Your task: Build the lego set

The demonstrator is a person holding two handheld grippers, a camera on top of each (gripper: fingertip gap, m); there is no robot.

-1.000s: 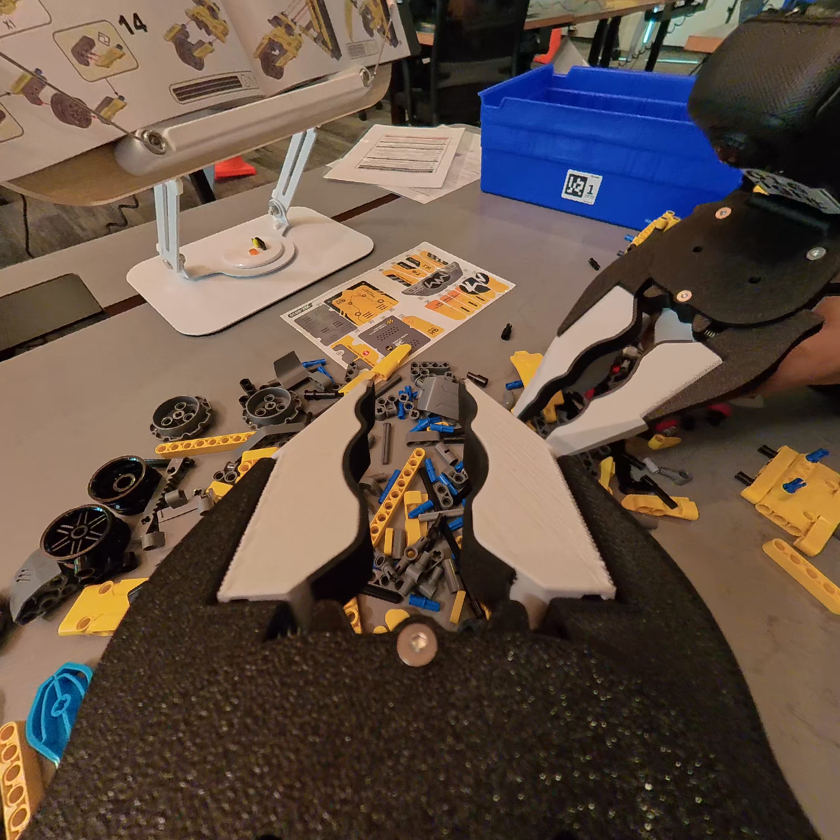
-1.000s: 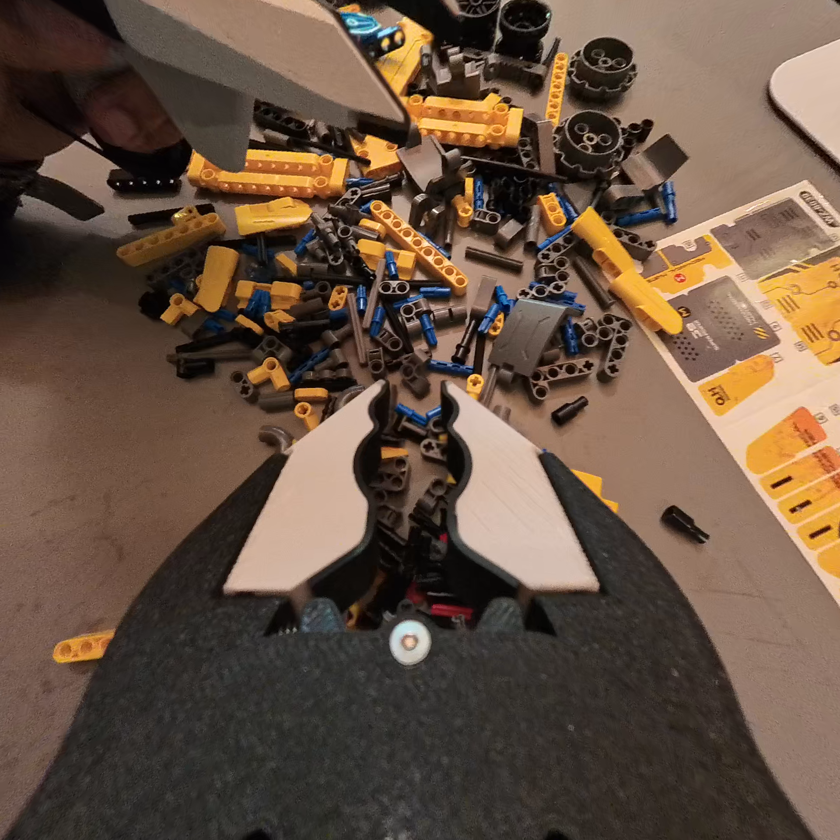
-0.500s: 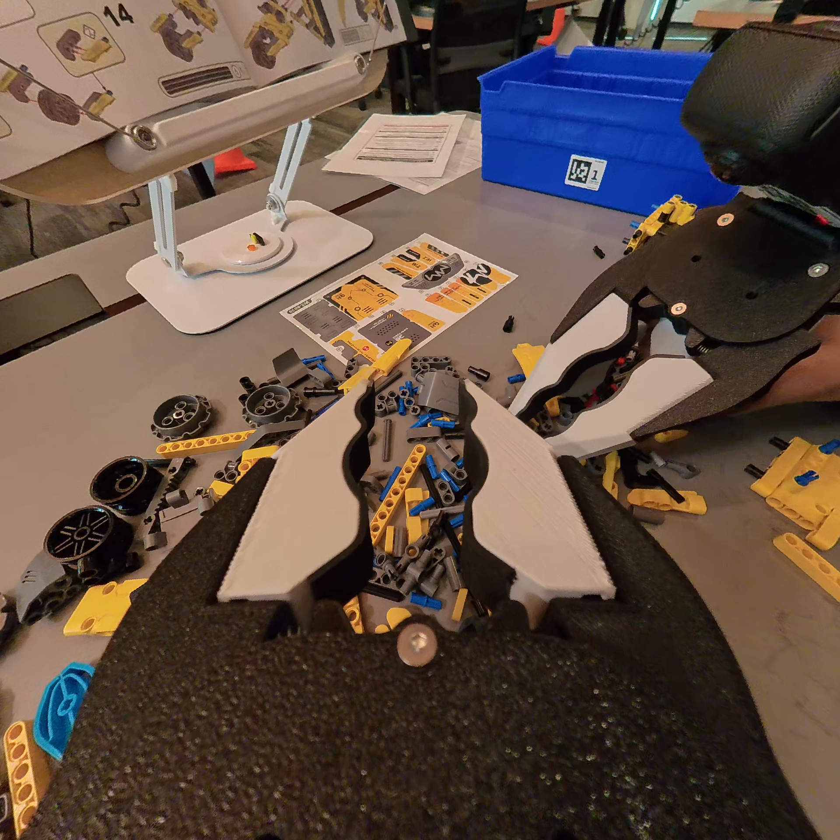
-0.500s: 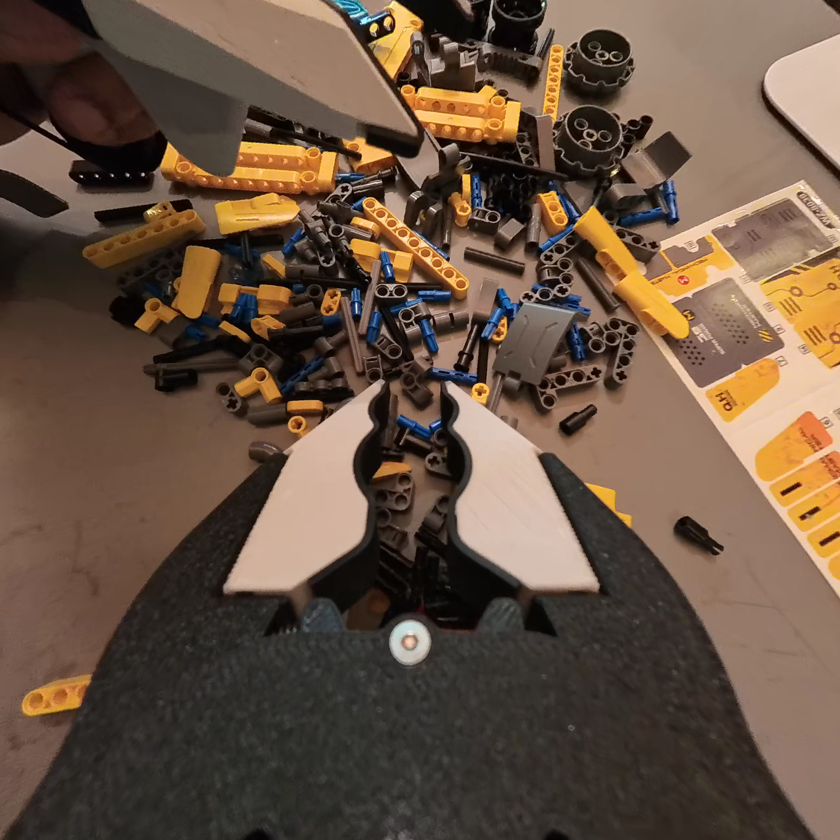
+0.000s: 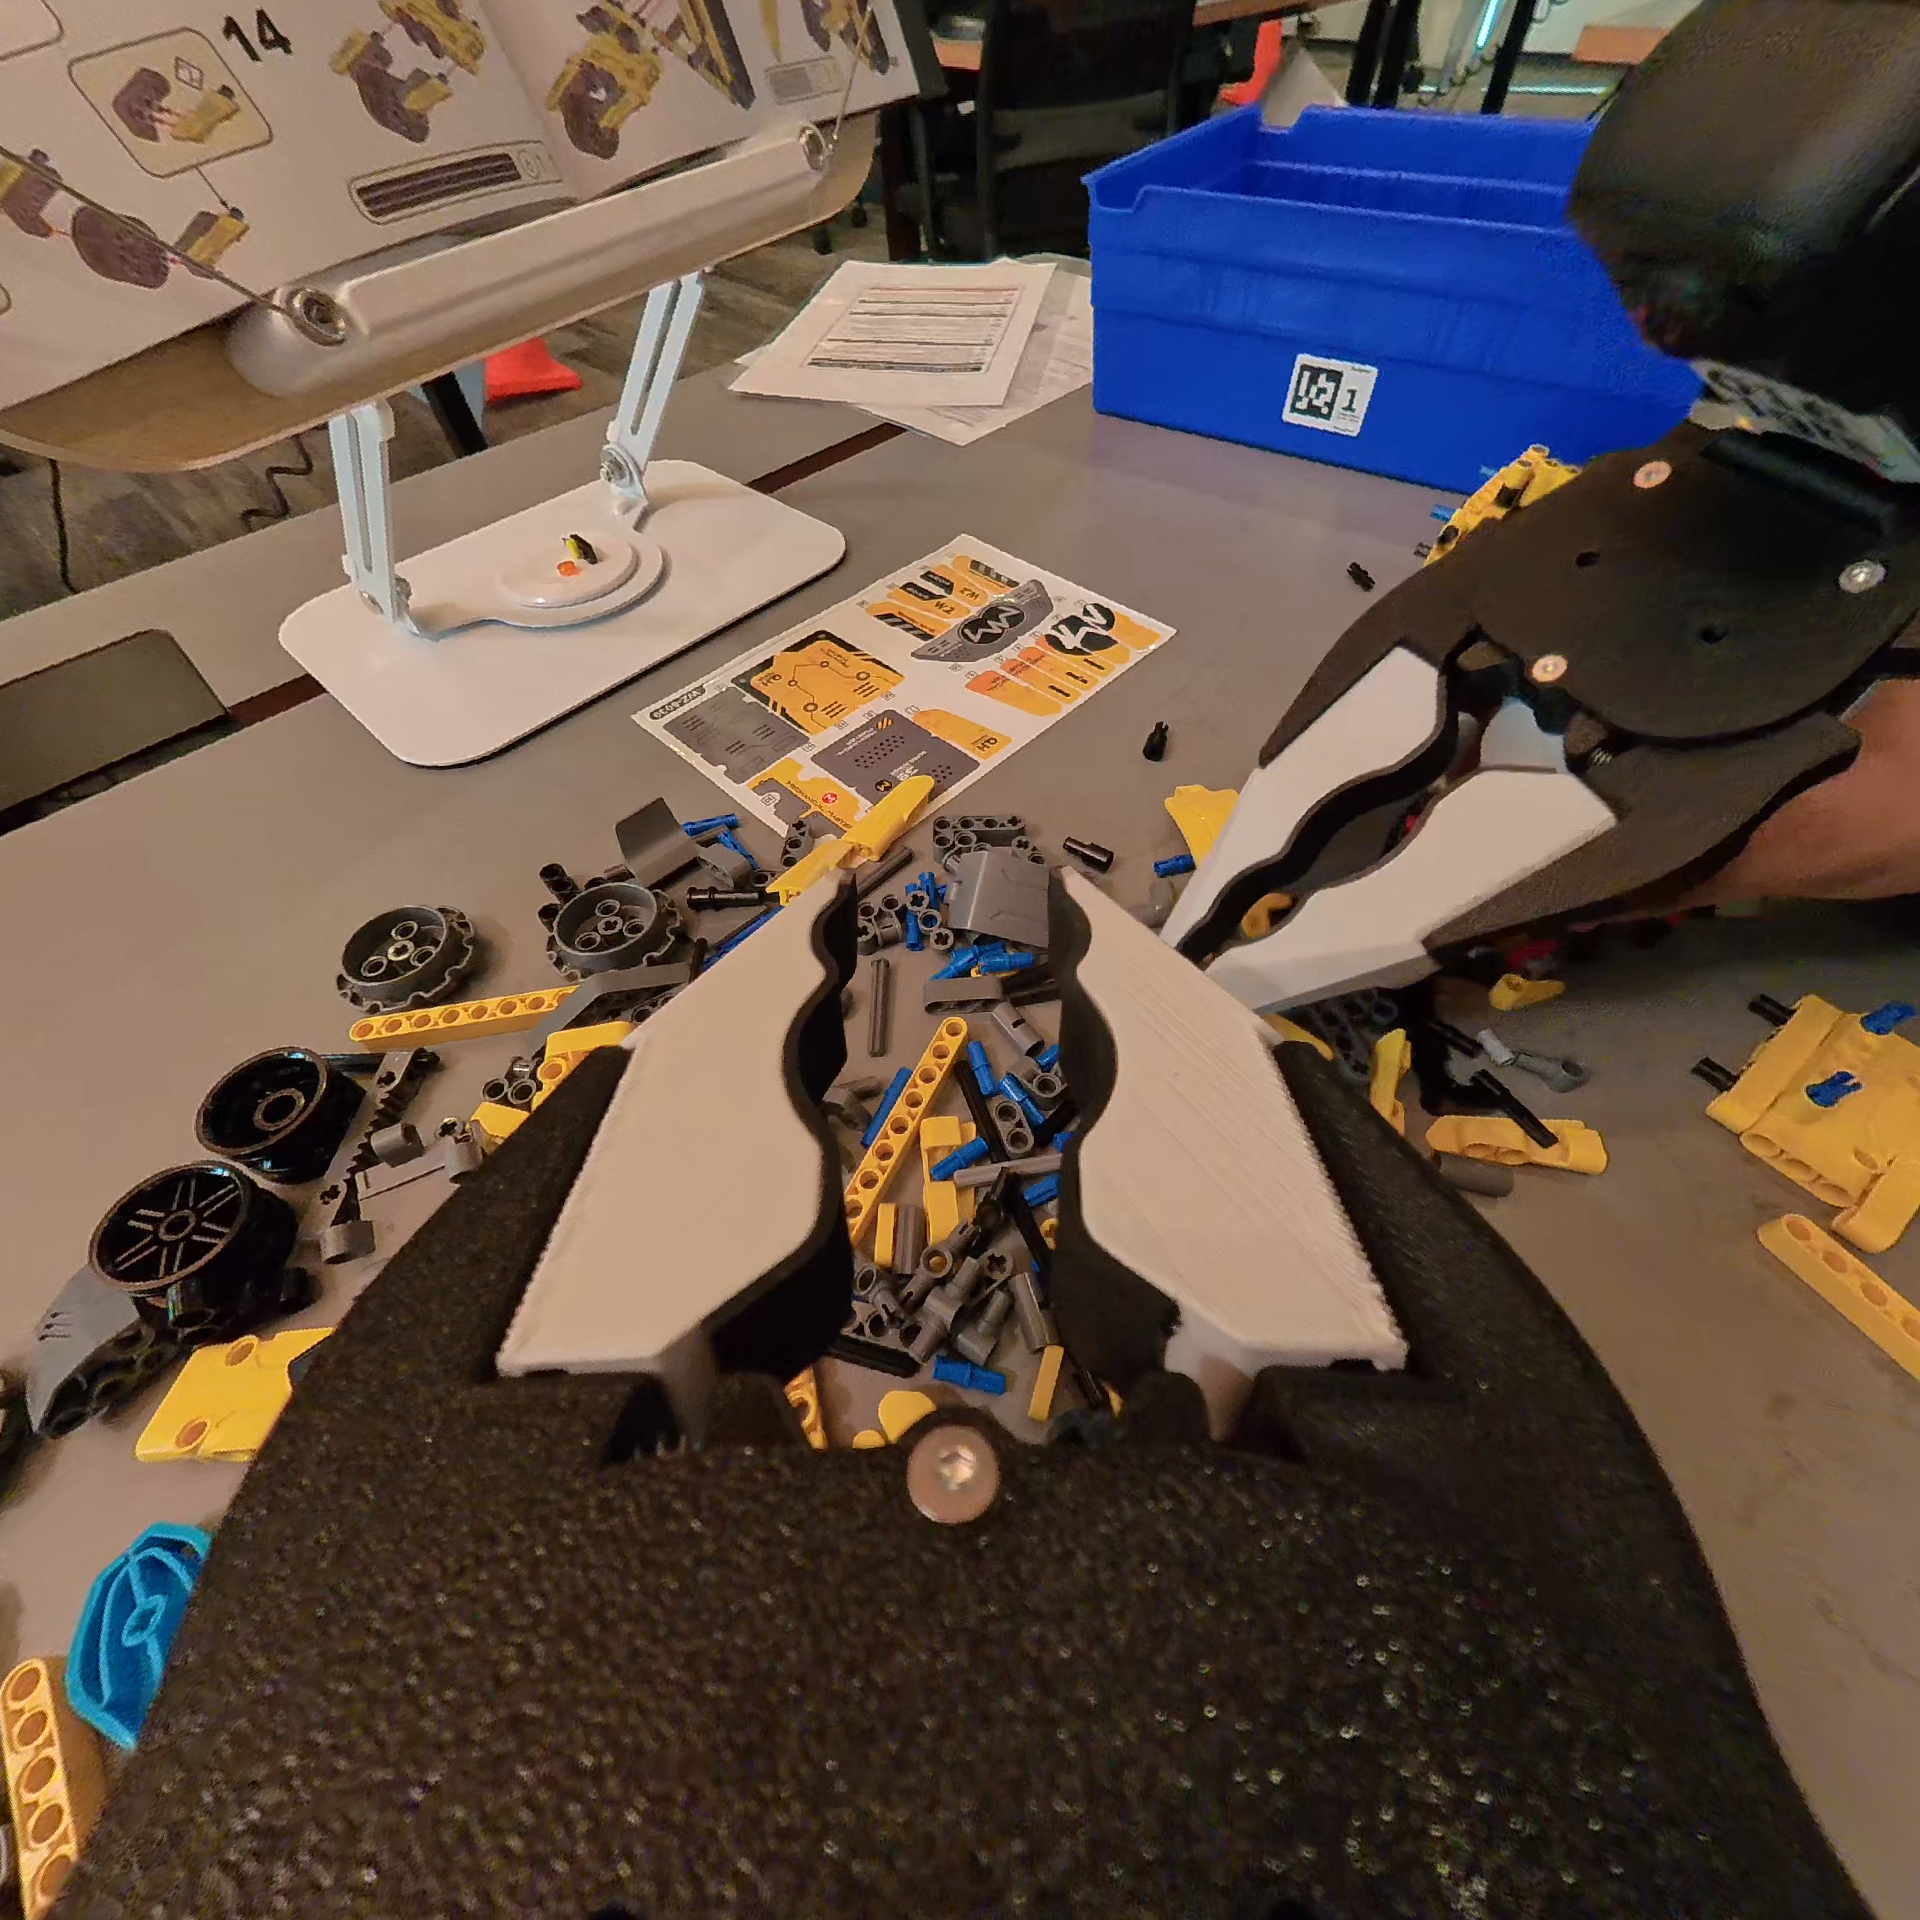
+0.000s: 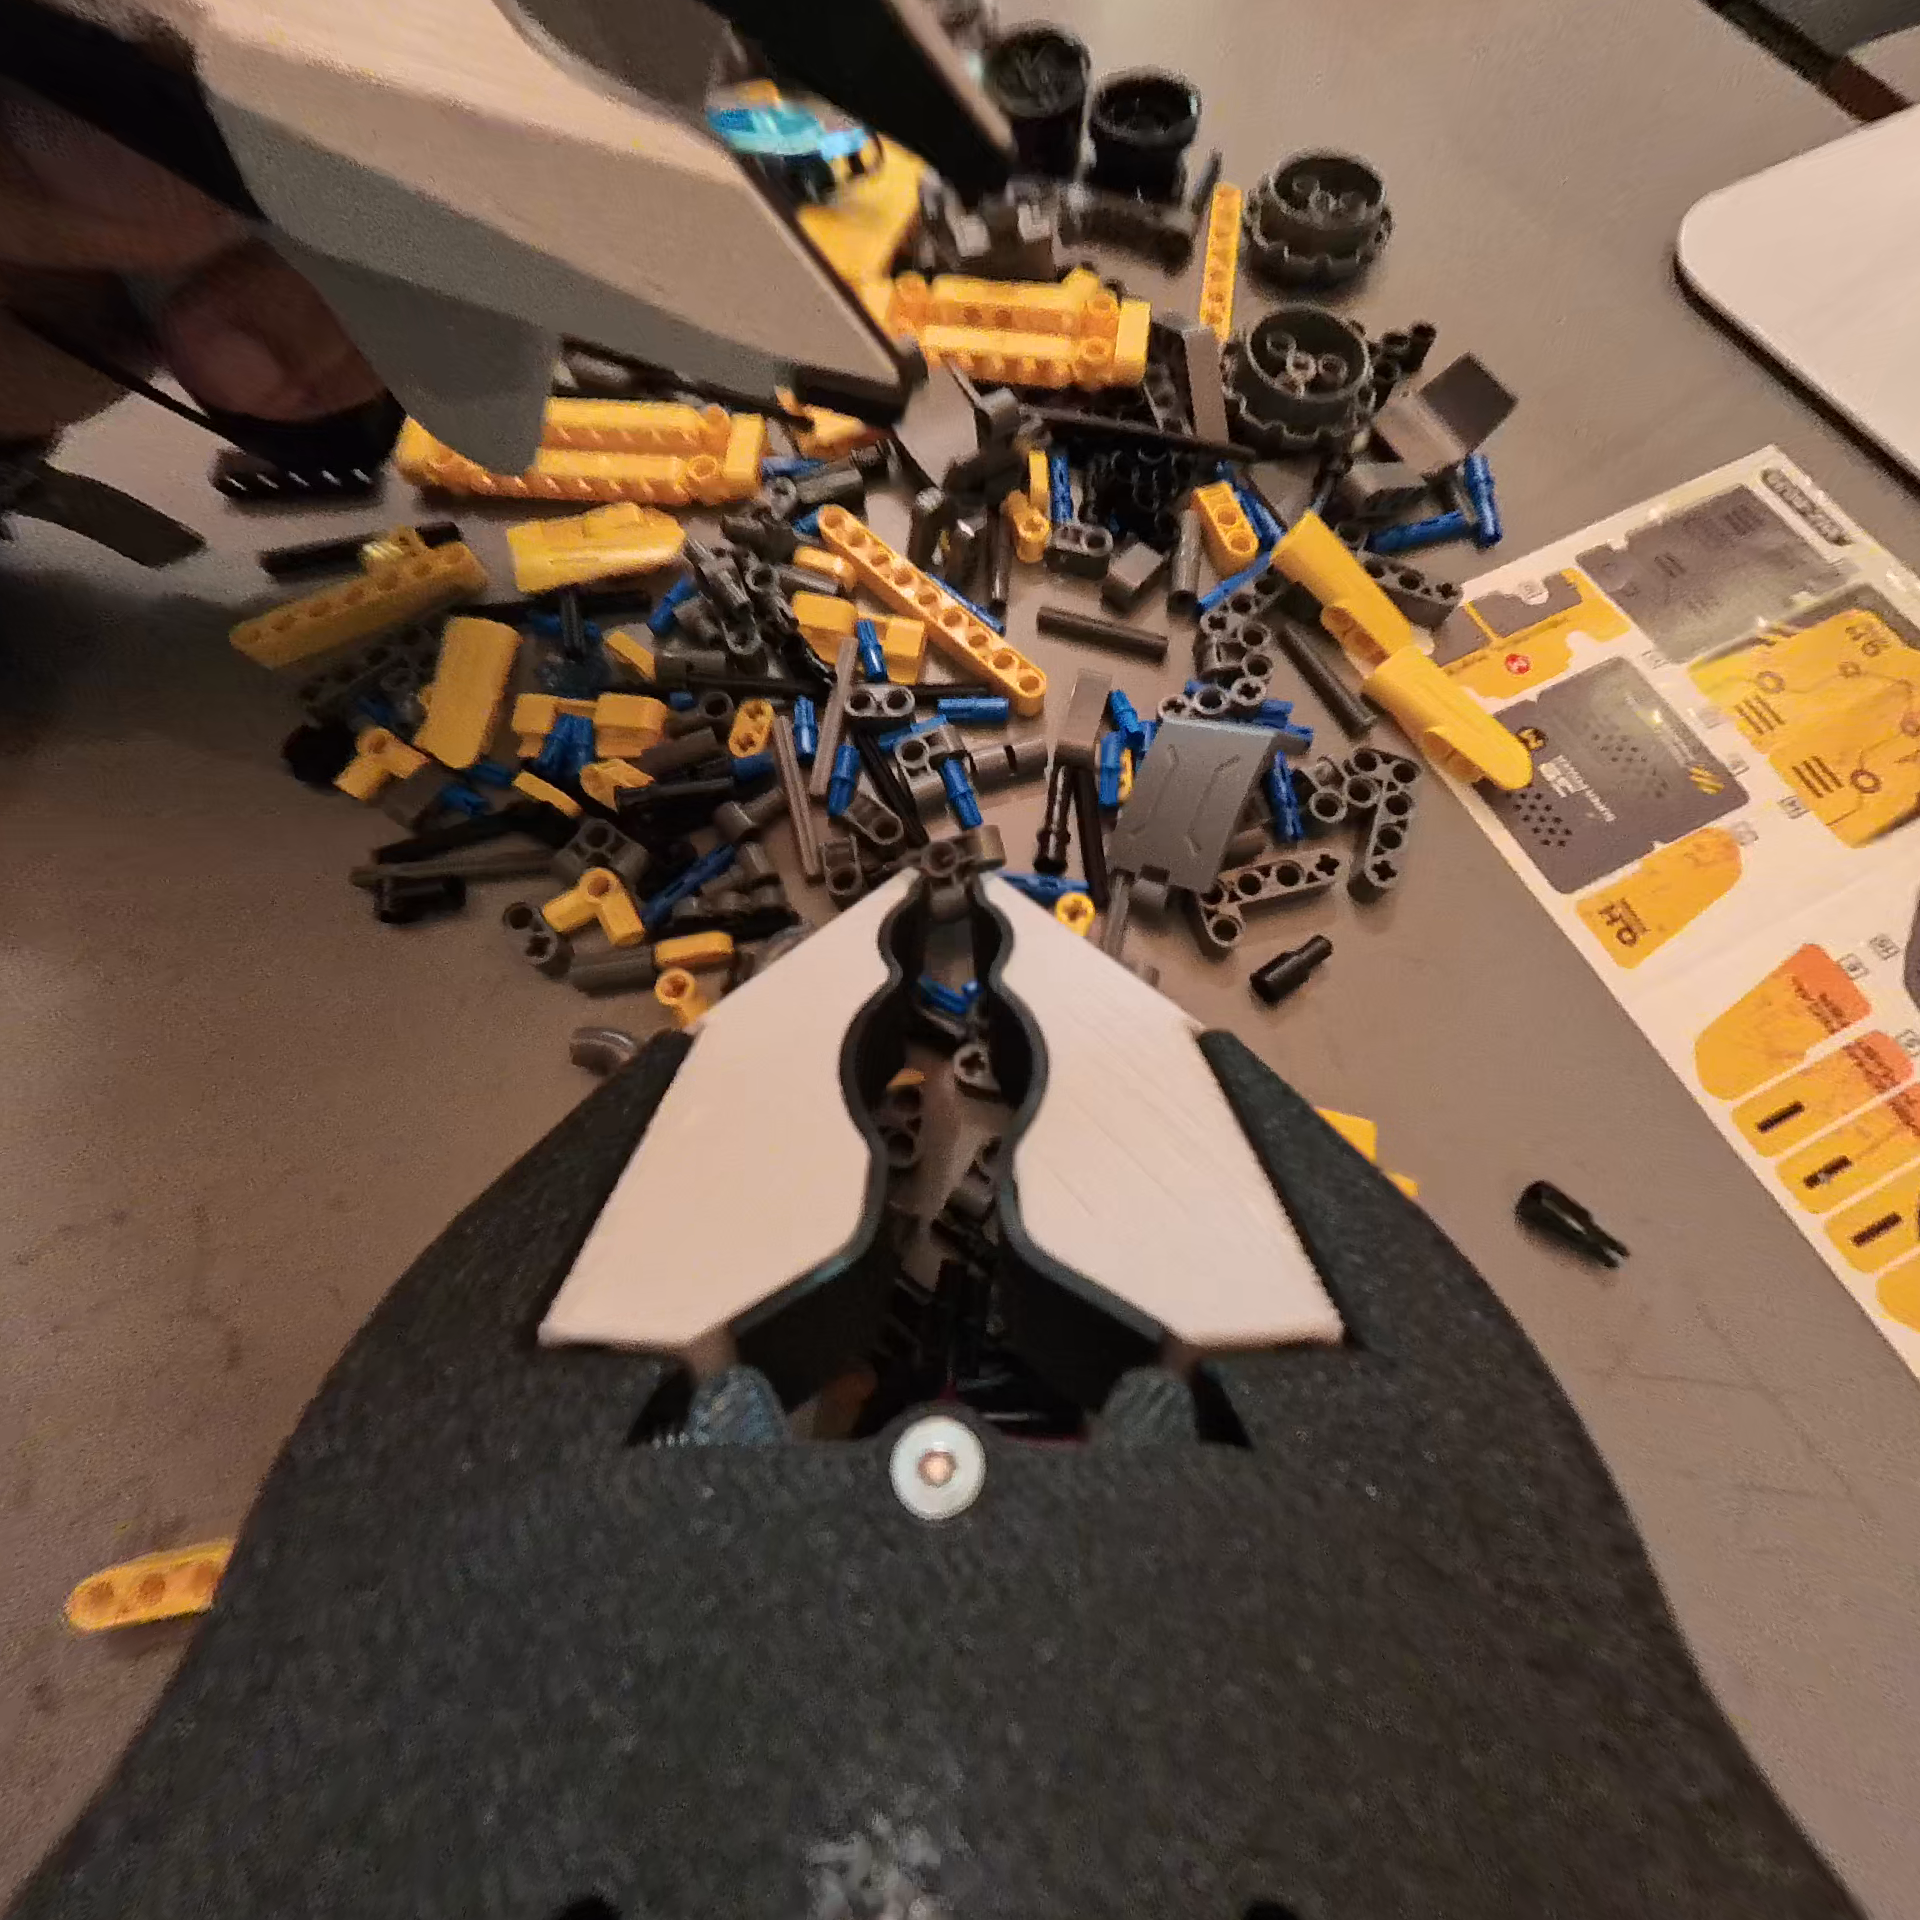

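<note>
We see bare grey tabletop [image 6: 187, 1195] to the left of the brick pile [image 6: 883, 675]; the sticker sheet [image 5: 904, 686] and the blue bin [image 5: 1351, 301] lie toward the far edge. Our left gripper [image 5: 951, 894] hangs spread wide over the pile, holding nothing. Our right gripper [image 6: 943, 883] tilts down, its tips pinched on a small grey connector [image 6: 951, 857] at the pile's near edge.

Left gripper [image 5: 951, 904]: jaws apart, above the loose parts pile [image 5: 935, 1143].
Right gripper [image 5: 1195, 951]: jaws nearly closed, tips in the pile's right side.
</note>
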